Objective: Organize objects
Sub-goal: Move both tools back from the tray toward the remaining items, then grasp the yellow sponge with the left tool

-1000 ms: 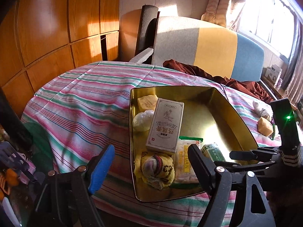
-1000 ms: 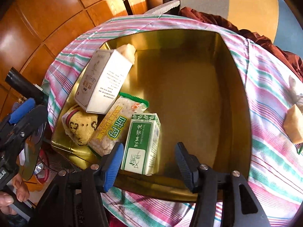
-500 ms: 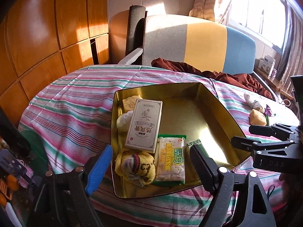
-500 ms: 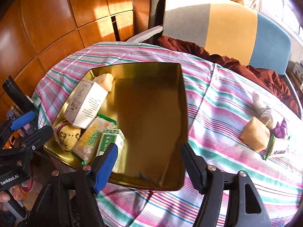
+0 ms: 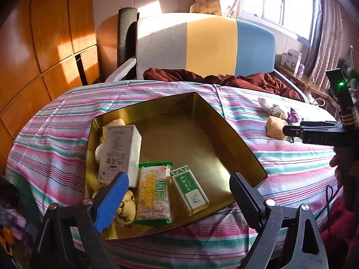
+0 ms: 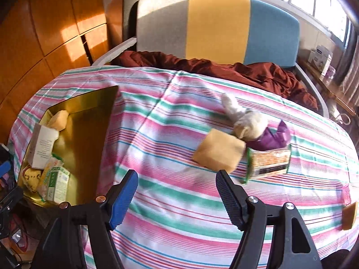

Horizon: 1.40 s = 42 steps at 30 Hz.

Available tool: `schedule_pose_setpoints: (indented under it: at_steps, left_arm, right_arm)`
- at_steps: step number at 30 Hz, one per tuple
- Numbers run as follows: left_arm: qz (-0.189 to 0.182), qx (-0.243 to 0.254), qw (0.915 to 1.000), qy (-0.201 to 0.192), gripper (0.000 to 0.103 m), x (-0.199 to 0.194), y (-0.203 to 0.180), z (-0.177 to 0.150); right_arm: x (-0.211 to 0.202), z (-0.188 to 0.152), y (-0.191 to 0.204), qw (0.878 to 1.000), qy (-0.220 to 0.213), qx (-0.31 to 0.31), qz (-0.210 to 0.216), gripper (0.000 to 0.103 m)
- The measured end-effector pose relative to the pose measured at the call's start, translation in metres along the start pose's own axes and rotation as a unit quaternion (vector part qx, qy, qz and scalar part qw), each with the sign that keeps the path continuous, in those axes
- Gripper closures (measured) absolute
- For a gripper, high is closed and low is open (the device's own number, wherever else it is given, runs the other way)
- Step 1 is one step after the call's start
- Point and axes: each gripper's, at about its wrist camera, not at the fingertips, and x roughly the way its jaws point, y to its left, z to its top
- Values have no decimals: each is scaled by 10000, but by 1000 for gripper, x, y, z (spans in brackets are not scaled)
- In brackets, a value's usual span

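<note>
Gold tin tray (image 5: 235, 134) on the striped tablecloth (image 5: 56, 134), holding a white box (image 5: 120, 154), a cracker packet (image 5: 153, 195) and a green carton (image 5: 189, 189) along its near left side. Well to the right on the cloth, a tan block (image 6: 218, 150), a purple wrapper (image 6: 272, 136) and a flat snack packet (image 6: 268, 162) bunched together. Left claw (image 5: 179, 192) above the tray's near edge, right claw (image 6: 177, 190) above bare cloth near the tan block, both gaping with jaws just widened and nothing between them.

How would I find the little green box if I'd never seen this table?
Look for the gold tray on the striped tablecloth. The little green box lies along its near edge, right of the cracker packet. It is the only green-and-white carton there.
</note>
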Motion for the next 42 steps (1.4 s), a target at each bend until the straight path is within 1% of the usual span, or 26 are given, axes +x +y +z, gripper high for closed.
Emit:
schedule_pose_setpoints:
  at_steps: [4, 8, 11, 14, 15, 17, 19, 22, 26, 30, 33, 42]
  left_arm:
    - [-140, 142, 9998, 50, 11, 6, -17, 5]
    - [-286, 298, 9990, 163, 11, 12, -33, 6]
    - [-401, 433, 9980, 219, 11, 16, -44, 8]
    - [-489, 555, 9969, 253, 11, 20, -59, 12]
    - [-519, 589, 9966, 252, 9, 21, -64, 14]
    - [-599, 648, 9958, 247, 7, 24, -75, 19]
    - [-693, 688, 9948, 279, 6, 29, -88, 26]
    - [-858, 787, 9926, 339, 3, 38, -110, 35]
    - [-1026, 1039, 9885, 403, 2, 52, -145, 47]
    - [-1139, 1191, 9847, 568, 1, 72, -173, 55]
    - [-1107, 1314, 9828, 684, 0, 86, -188, 58]
    - [-974, 1446, 9803, 931, 0, 136, -215, 78]
  right_arm:
    - [2, 5, -52, 9984, -5, 463, -333, 30]
    - [11, 5, -97, 9942, 3, 872, -629, 30]
    - [21, 0, -130, 9898, 7, 1203, -756, 30]
    - [31, -11, -164, 9794, 71, 1842, -824, 30]
    - [34, -15, -174, 9738, 202, 2112, -816, 30]
    - [34, -19, -186, 9665, 233, 2451, -726, 30]
    - [33, -23, -191, 9633, 261, 2574, -717, 28]
    - [36, -26, -193, 9605, 414, 2667, -682, 28]
    - [39, -27, -192, 9602, 476, 2691, -578, 28]
    - [41, -28, -193, 9602, 556, 2690, -503, 28]
    - [41, -27, -193, 9599, 567, 2709, -451, 28]
    - [38, -29, -198, 9557, 511, 2884, -278, 28]
